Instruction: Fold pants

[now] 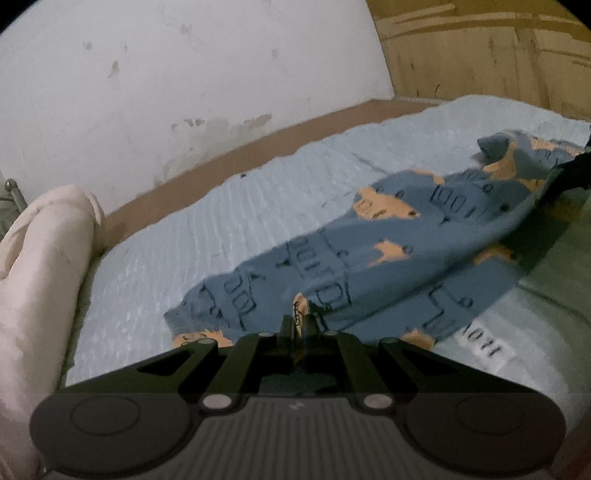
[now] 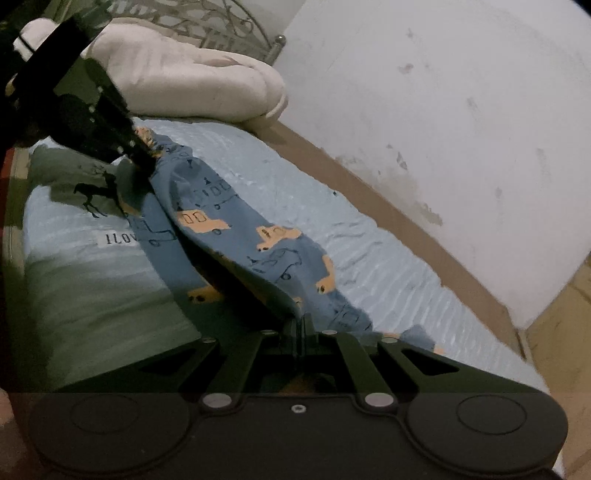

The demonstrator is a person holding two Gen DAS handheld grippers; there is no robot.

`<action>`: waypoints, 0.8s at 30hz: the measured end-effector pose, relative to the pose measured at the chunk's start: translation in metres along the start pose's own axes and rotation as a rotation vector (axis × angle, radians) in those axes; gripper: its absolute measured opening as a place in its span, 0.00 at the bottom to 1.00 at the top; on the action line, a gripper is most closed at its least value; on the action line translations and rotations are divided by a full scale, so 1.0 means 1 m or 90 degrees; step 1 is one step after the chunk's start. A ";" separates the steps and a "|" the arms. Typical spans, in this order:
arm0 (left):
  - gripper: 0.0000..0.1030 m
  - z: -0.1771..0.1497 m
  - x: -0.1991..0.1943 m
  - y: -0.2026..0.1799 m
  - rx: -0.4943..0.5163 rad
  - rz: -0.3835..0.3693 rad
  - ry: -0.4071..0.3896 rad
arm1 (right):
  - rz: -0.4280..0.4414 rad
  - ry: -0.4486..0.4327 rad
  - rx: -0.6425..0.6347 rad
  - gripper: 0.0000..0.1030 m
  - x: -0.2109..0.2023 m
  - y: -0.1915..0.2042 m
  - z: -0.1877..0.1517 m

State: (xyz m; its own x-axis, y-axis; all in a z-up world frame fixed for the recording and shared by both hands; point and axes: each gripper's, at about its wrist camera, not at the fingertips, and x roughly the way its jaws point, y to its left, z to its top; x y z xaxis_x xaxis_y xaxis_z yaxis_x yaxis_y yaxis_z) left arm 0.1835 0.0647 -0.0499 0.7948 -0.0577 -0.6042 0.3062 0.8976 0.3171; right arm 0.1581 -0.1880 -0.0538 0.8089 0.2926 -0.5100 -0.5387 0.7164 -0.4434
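The pants [image 1: 369,254] are blue with orange cars and dark line-drawn vehicles. They lie stretched across a light blue bedspread [image 1: 229,236]. My left gripper [image 1: 300,317] is shut on one edge of the pants, near the bottom of the left wrist view. My right gripper [image 2: 301,323] is shut on the opposite edge of the pants [image 2: 266,243] and holds that edge lifted, so the cloth forms a raised fold. The left gripper also shows at the upper left of the right wrist view [image 2: 144,160], and the right gripper at the right edge of the left wrist view [image 1: 569,173].
A green and pale blue blanket [image 2: 85,280] with a deer print and a white label lies under the pants' near side. A pinkish rolled quilt [image 1: 40,258] sits at the head of the bed. A white wall [image 1: 184,81] and brown bed frame [image 1: 229,155] run along the far side. A metal headboard [image 2: 207,22] stands behind the quilt.
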 end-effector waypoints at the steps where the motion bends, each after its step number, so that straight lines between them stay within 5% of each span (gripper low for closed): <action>1: 0.03 -0.001 0.001 0.001 0.001 0.001 0.003 | 0.000 0.002 0.007 0.00 -0.001 0.000 -0.001; 15: 0.08 -0.008 0.010 -0.005 -0.010 -0.002 0.059 | 0.015 0.048 0.032 0.00 0.008 0.017 -0.022; 18: 0.44 -0.007 0.004 -0.006 -0.034 -0.006 0.069 | 0.019 0.044 0.055 0.04 0.006 0.015 -0.024; 20: 0.76 -0.005 -0.003 -0.008 -0.054 -0.004 0.071 | 0.020 0.036 0.071 0.17 0.003 0.012 -0.026; 22: 0.87 -0.003 -0.011 -0.013 -0.072 -0.020 0.065 | 0.021 0.028 0.102 0.28 -0.003 0.006 -0.031; 24: 0.96 0.001 -0.019 -0.023 -0.090 -0.020 0.055 | 0.022 0.020 0.144 0.53 -0.010 -0.002 -0.037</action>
State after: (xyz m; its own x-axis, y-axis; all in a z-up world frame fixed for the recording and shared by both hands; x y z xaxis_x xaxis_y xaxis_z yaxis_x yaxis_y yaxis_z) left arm 0.1616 0.0450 -0.0450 0.7359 -0.0541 -0.6749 0.2482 0.9490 0.1946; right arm 0.1424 -0.2159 -0.0751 0.7813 0.3026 -0.5459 -0.4968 0.8309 -0.2505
